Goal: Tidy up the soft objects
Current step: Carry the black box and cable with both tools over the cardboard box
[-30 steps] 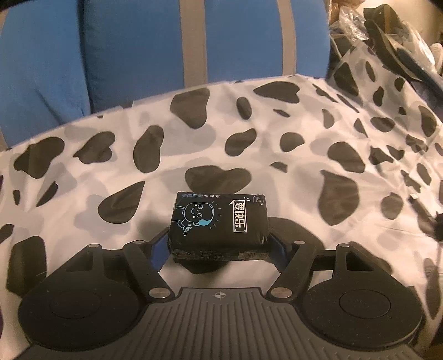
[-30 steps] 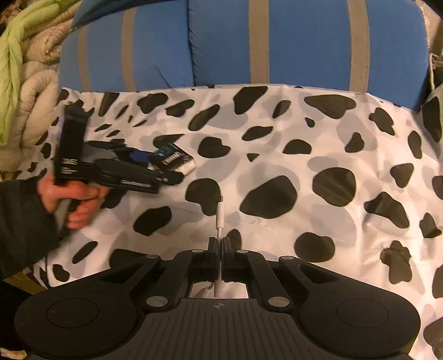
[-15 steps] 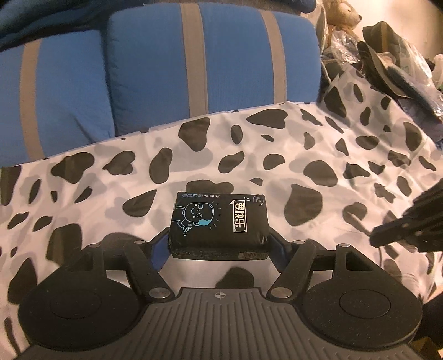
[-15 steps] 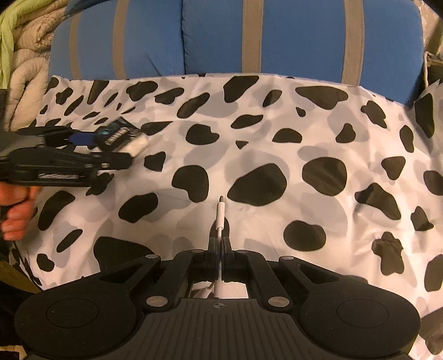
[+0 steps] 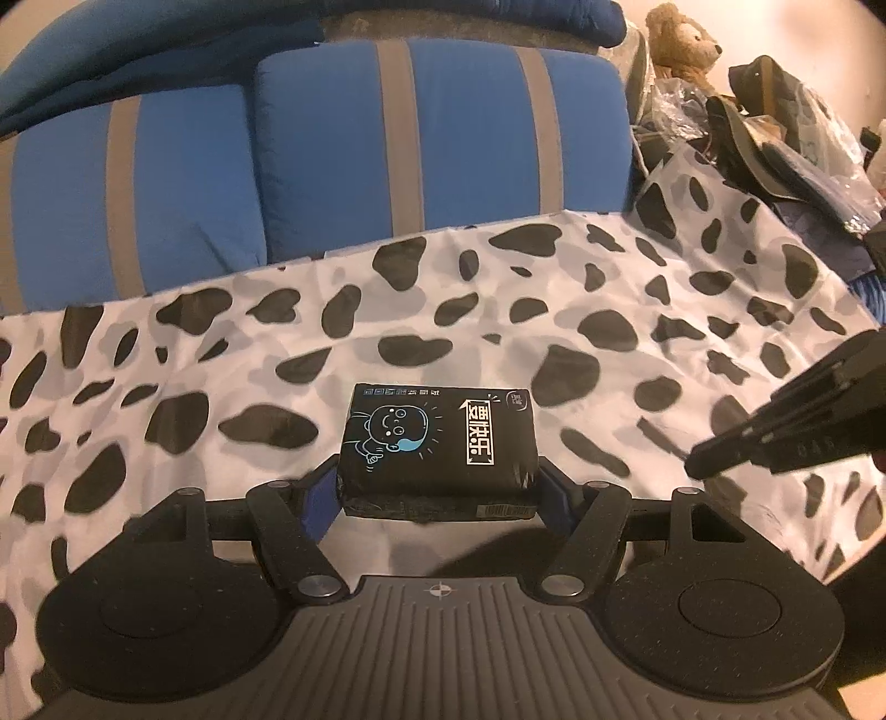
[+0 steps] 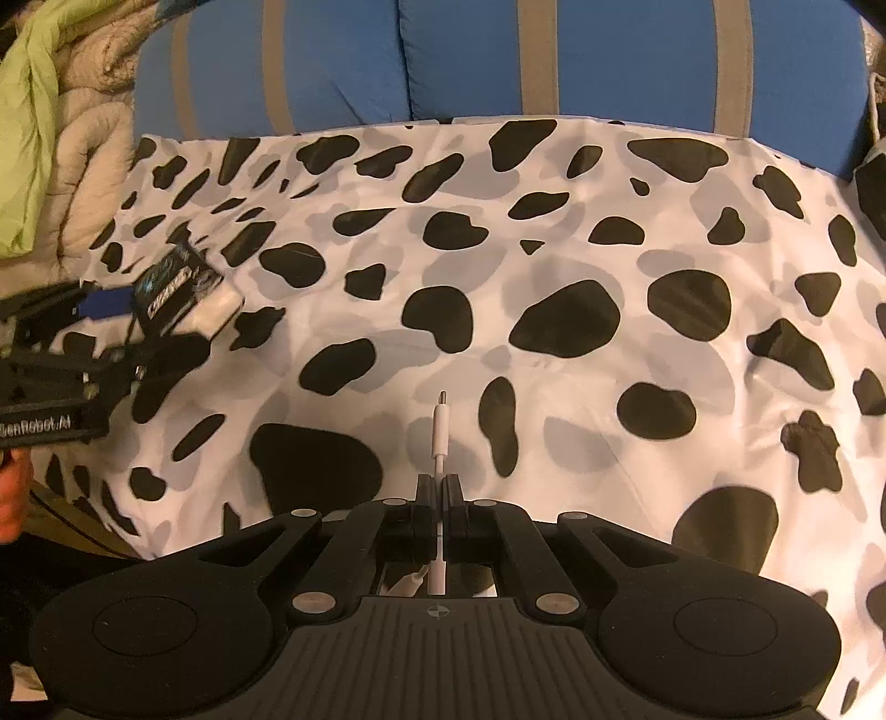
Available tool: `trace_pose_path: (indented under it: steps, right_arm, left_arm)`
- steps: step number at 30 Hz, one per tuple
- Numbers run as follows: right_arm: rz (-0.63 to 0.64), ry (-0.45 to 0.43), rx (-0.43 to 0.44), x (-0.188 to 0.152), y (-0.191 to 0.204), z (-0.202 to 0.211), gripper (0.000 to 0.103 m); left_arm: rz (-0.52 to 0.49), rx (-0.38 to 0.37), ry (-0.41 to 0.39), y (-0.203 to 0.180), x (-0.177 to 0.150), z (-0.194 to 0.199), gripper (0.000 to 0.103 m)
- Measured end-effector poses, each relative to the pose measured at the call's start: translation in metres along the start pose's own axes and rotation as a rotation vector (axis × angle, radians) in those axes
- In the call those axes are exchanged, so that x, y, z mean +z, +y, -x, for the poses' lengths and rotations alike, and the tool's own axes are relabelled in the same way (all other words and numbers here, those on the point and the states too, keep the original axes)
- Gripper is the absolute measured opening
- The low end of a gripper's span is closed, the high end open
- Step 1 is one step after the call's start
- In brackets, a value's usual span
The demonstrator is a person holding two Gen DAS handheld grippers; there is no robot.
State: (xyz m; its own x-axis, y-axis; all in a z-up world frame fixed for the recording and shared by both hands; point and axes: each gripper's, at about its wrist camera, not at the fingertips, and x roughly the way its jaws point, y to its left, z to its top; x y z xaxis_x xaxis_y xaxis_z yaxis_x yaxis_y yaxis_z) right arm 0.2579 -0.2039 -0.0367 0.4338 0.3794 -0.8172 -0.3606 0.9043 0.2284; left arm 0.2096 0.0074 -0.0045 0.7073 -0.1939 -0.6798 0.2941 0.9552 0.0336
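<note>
My left gripper [image 5: 437,487] is shut on a black tissue pack [image 5: 440,443] with a blue cartoon and white lettering, held above the cow-print sheet [image 5: 498,288]. In the right wrist view the same tissue pack [image 6: 185,291] shows at the left edge, in the left gripper [image 6: 127,327]. My right gripper [image 6: 437,487] is shut on a thin white cable [image 6: 439,437] whose plug end sticks out forward over the sheet [image 6: 554,221]. The right gripper [image 5: 786,426] pokes in from the right in the left wrist view.
Blue cushions with grey stripes [image 5: 387,144] stand behind the sheet. A teddy bear [image 5: 684,44] and a heap of dark bags and plastic [image 5: 775,144] lie at the far right. Beige and green bedding [image 6: 50,127] is piled at the far left.
My left gripper has risen and drawn back with the tissue pack, so more of the cushions and the teddy bear show. The right gripper has come into its view. The right gripper barely shifted.
</note>
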Motion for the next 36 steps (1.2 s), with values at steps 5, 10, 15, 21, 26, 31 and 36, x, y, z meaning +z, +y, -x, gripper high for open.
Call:
trace_pose_path:
  steps: [5,10,15,21,26,31,36]
  right_arm:
    - [-0.007,-0.004,0.001,-0.011,0.001,0.011,0.004]
    - [-0.013,-0.005,0.005,-0.018,0.002,0.017,0.004]
    - [-0.015,-0.004,0.017,-0.031,0.008,0.025,0.004]
    - [-0.008,0.003,0.037,-0.046,0.019,0.036,0.004]
    - [0.005,0.019,0.056,-0.059,0.029,0.043,0.004]
    - [0.017,0.037,0.070,-0.074,0.038,0.049,0.004]
    - [0.033,0.056,0.078,-0.089,0.047,0.054,0.004]
  left_arm:
    - [0.016,-0.002,0.009,-0.006,-0.013,0.017,0.069]
    - [0.040,-0.002,0.018,-0.012,-0.025,0.033,0.069]
    - [0.033,-0.006,0.042,-0.023,-0.040,0.046,0.069]
    - [0.029,-0.015,0.095,-0.035,-0.056,0.055,0.069]
    - [0.035,-0.017,0.131,-0.044,-0.066,0.061,0.069]
    - [0.047,-0.024,0.160,-0.052,-0.075,0.069,0.069]
    - [0.061,-0.035,0.191,-0.058,-0.084,0.075,0.069]
